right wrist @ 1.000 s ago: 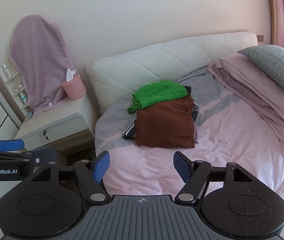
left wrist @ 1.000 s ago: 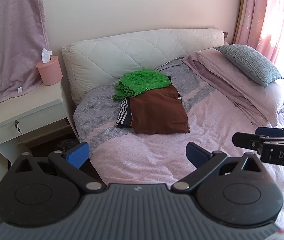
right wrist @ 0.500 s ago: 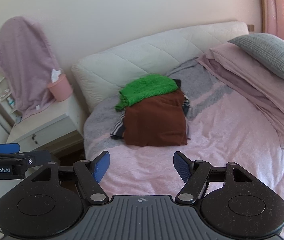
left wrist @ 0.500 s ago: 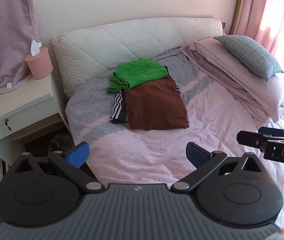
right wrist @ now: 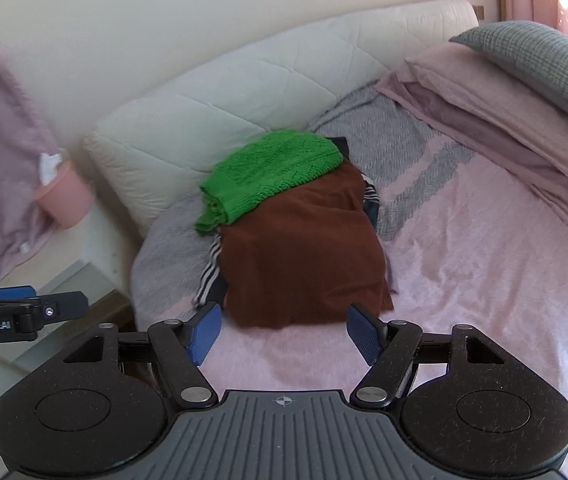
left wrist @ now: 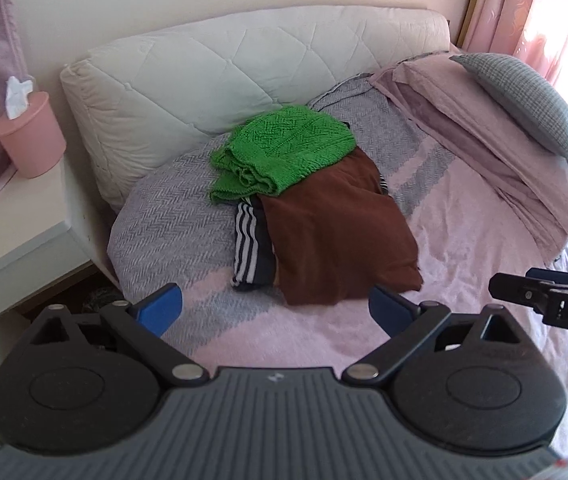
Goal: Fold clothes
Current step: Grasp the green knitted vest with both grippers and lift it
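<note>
Lying in a loose heap near the head of the bed (left wrist: 464,280), against the quilted cream headboard cushion (left wrist: 212,80), are the clothes to be folded: a bright green chunky-knit sweater (left wrist: 284,152) on top, a rust-brown soft cloth garment (left wrist: 336,236) draped beneath and in front of it, and a dark garment with white stripes (left wrist: 250,248) poking out at the left edge of the heap. All three rest on the pink and grey herringbone bedspread (right wrist: 464,264), well clear of the grey checked pillow (left wrist: 524,100) at the far right.

Both tools hang short of the heap, touching nothing. The left gripper (left wrist: 276,310) has its blue pads spread wide and empty; the right gripper (right wrist: 284,330) is likewise wide and empty, its pads framing the near hem of the brown garment in its own view.

Every piece looks light and limp. The knit should be thick and stretchy, likely to sag and drag whatever lies under it, so pinching a good bunch of its near rolled edge seems safest. The brown cloth looks smooth and thin; its front corners near the hem are the obvious holds, one for each gripper, so it can be lifted and spread flat. A hold that is too shallow may let the fabric slip out, and the soft mattress gives little to press against.
</note>
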`<state>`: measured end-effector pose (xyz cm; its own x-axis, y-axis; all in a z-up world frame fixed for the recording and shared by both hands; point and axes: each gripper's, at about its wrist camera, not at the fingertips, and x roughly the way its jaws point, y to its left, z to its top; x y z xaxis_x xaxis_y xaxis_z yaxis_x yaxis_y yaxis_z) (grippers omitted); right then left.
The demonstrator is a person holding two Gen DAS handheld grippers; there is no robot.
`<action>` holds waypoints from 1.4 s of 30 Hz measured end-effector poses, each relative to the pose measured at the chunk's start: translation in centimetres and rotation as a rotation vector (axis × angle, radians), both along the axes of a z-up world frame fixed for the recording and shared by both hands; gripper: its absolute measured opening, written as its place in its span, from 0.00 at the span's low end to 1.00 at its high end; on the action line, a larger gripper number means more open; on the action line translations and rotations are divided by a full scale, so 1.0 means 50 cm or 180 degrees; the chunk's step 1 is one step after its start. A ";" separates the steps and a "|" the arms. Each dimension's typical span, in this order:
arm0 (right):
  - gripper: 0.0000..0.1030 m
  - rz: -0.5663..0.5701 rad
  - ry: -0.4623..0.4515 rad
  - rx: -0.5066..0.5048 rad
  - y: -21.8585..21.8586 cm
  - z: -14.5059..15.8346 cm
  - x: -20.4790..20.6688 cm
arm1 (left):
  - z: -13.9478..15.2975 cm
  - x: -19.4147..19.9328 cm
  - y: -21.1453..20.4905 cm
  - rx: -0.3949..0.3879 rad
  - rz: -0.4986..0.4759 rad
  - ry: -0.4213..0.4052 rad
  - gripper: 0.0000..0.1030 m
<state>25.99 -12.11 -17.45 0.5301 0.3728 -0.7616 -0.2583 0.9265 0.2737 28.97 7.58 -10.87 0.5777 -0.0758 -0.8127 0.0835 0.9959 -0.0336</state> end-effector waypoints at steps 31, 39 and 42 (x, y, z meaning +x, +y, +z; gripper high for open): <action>0.46 -0.0612 0.0646 0.0439 0.277 -0.349 0.569 | -0.374 0.741 0.119 -0.0042 -0.0498 0.0299 0.59; 0.05 -0.0496 0.0364 0.0533 0.276 -0.343 0.564 | -0.397 0.753 0.110 -0.0218 -0.0630 0.0309 0.06; 0.04 -0.0570 0.0202 0.0747 0.258 -0.302 0.542 | -0.355 0.733 0.103 -0.0351 -0.0693 0.0168 0.06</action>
<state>53.09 0.81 -32.55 0.5573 0.4473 -0.6995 -0.0720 0.8653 0.4960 65.64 12.73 -28.63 0.4951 -0.2838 -0.8212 0.2910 0.9447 -0.1511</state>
